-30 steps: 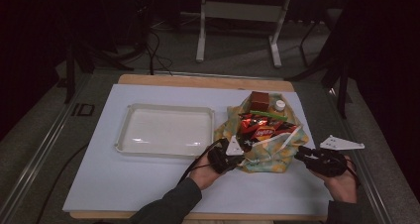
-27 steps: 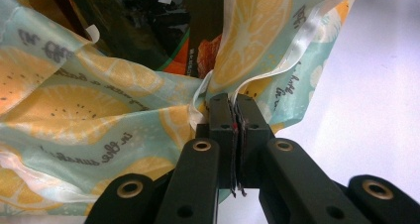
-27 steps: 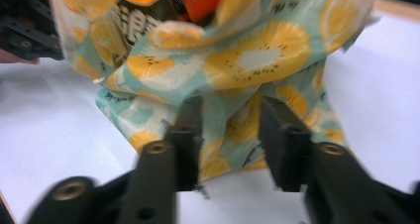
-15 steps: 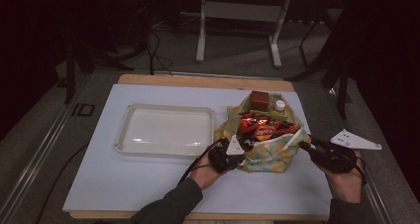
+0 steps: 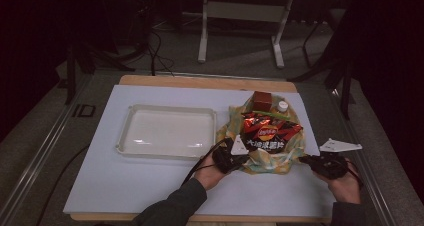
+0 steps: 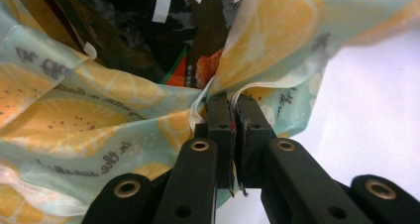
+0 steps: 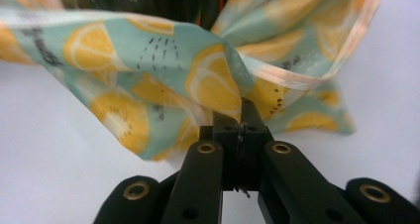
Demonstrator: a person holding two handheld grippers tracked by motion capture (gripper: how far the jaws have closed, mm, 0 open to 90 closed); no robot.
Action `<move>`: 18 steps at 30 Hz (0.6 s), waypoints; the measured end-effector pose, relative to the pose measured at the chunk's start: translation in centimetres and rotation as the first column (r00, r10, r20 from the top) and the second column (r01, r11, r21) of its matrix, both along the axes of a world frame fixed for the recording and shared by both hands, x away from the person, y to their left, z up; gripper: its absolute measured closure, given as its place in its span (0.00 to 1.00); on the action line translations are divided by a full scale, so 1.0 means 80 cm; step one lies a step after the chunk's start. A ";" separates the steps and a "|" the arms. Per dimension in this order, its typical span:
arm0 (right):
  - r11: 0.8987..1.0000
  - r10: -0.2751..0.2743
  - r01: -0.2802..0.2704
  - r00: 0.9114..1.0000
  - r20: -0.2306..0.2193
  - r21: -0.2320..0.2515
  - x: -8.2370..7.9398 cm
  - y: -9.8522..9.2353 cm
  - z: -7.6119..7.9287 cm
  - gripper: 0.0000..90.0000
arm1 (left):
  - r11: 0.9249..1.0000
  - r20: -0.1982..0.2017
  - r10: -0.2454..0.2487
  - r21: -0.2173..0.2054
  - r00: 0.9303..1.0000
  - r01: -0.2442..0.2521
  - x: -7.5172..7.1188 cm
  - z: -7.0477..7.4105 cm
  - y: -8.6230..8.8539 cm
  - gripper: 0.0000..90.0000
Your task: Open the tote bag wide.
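Grippers at work on a lemon-print cloth bag (image 5: 272, 158) near the right end of the white table (image 5: 150, 186): the left gripper (image 6: 232, 116) is clamped on the bag's near-left hem, and the right gripper (image 7: 241, 120), its jaws having just been closing, now pinches the near-right hem. A red chip packet (image 5: 267, 131) lies in the mouth, with a brown box (image 5: 262, 100) and small bottle (image 5: 283, 106) behind. Opening the mouth well likely calls for both grips lifting evenly, pulling apart gently. The right hand sits close to the table's right edge; open room lies nearer the person, while a clear tray (image 5: 125, 131) borders the left.
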State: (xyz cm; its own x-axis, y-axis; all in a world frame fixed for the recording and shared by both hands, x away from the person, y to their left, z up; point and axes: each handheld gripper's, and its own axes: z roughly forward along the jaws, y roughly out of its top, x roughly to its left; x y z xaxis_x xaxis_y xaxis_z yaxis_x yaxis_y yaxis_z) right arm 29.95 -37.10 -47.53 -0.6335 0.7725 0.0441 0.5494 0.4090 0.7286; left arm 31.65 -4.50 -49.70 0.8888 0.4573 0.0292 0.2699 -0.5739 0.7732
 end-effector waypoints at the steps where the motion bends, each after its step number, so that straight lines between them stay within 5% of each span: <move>1: 1.000 0.005 -0.005 1.000 -0.017 -0.013 0.003 0.002 -0.006 1.00 | 1.000 -0.003 0.005 0.004 1.000 -0.005 0.002 -0.001 -0.001 0.96; 6: 1.000 -0.008 0.007 0.999 -0.039 -0.030 0.005 0.001 -0.010 0.98 | 0.999 -0.014 0.035 0.013 0.999 -0.035 0.009 -0.006 -0.001 0.96; 14: 0.999 -0.034 0.034 0.999 -0.008 0.003 -0.005 -0.015 0.010 0.71 | 0.997 -0.003 0.073 0.036 0.997 -0.073 0.013 -0.007 0.004 0.94; 18: 0.999 -0.040 0.040 0.999 -0.011 -0.001 -0.009 -0.023 0.016 0.66 | 0.996 -0.007 0.078 0.033 0.997 -0.077 0.013 -0.007 0.008 0.92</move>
State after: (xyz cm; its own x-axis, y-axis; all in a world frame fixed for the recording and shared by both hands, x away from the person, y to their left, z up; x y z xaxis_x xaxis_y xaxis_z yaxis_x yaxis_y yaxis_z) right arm 29.27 -38.90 -46.27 -0.6012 0.7975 0.0501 0.5733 0.3869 0.7222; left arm 32.73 -3.86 -50.27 0.8511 0.5237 0.0380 0.3209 -0.5760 0.7519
